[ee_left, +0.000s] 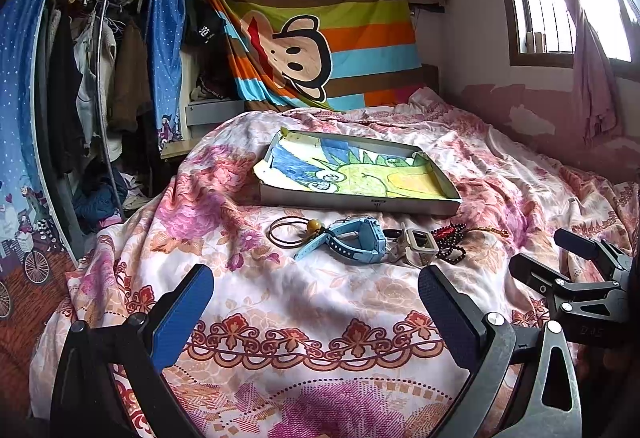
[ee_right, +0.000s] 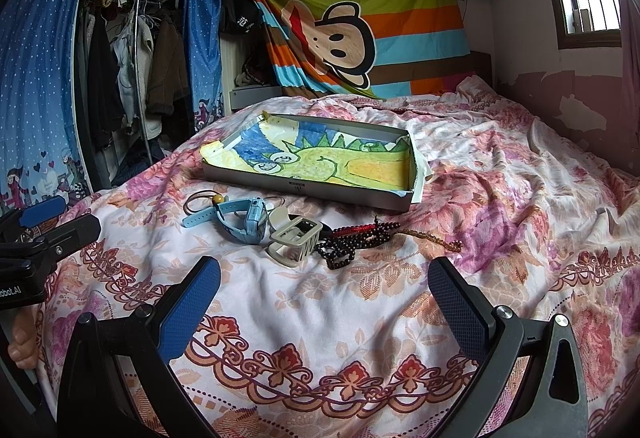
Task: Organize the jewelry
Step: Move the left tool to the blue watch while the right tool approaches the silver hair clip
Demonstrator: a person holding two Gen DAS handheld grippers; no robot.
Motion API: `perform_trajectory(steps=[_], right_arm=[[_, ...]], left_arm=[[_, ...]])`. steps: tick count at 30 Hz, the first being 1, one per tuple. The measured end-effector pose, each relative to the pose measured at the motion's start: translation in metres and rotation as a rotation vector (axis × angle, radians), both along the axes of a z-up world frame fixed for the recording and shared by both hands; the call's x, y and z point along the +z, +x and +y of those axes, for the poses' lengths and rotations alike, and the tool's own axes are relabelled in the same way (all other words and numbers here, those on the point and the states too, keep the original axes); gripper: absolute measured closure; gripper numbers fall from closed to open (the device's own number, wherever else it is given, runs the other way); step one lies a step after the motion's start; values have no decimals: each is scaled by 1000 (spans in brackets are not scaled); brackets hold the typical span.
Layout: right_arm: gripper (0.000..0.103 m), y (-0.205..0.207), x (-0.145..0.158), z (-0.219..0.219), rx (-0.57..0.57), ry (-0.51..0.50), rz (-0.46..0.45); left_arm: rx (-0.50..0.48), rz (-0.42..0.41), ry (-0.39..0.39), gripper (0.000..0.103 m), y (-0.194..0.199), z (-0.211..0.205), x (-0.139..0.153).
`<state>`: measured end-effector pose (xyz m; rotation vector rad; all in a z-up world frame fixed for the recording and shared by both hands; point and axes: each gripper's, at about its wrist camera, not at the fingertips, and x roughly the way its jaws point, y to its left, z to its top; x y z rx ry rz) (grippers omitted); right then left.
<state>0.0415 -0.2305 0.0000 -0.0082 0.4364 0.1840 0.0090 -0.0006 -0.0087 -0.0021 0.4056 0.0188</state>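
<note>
On the bed [ee_left: 320, 302] we hold both grippers low over the floral quilt, nothing in either. Left gripper [ee_left: 316, 286]: fingers spread wide, empty, aimed at the jewelry row. Right gripper [ee_right: 324, 278]: same, fingers wide apart, empty, just short of the items. Each one shows at the edge of the other's view, side by side and apart. Jewelry lies in a loose row on the quilt between the grippers and the tray [ee_left: 352, 198]. From our left: thin hoops [ee_left: 286, 232] with an amber bead [ee_left: 313, 225], then a blue watch [ee_left: 352, 244], strap curled, then a beige watch [ee_left: 418, 244] touching it, face up. Dark bead strings [ee_left: 454, 244] are bunched against the beige watch, with a red piece [ee_left: 446, 231] on top. An amber strand [ee_right: 432, 238] trails off to the right of the beads. Tray is shallow, grey, lined with a crayon drawing; no jewelry inside it. It sits just behind the row, not touching any piece that we can tell. A fingertip [ee_right: 22, 350] shows under the left gripper in the right view.
</note>
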Motion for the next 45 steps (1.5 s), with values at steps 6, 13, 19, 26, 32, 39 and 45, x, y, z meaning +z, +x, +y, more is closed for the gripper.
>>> perform_trajectory(steps=[6, 13, 19, 26, 32, 39, 45], right_arm=[[1, 7, 2, -6, 17, 31, 50], [1, 36, 10, -27, 88, 20, 106], [1, 66, 10, -40, 137, -36, 180], [1, 93, 0, -43, 157, -83, 254], [1, 106, -4, -18, 306, -120, 245], [1, 131, -19, 13, 450, -193, 288], [18, 149, -33, 24, 486, -195, 352]], left_arm=[[22, 20, -1, 0, 6, 3, -5], [-9, 129, -69, 0, 41, 18, -8], [-67, 208, -158, 0, 75, 28, -13], [-95, 243, -199, 2, 102, 34, -17], [-144, 299, -251, 15, 134, 35, -23], [-196, 381, -331, 37, 163, 37, -38], [-236, 419, -344, 45, 183, 26, -45]])
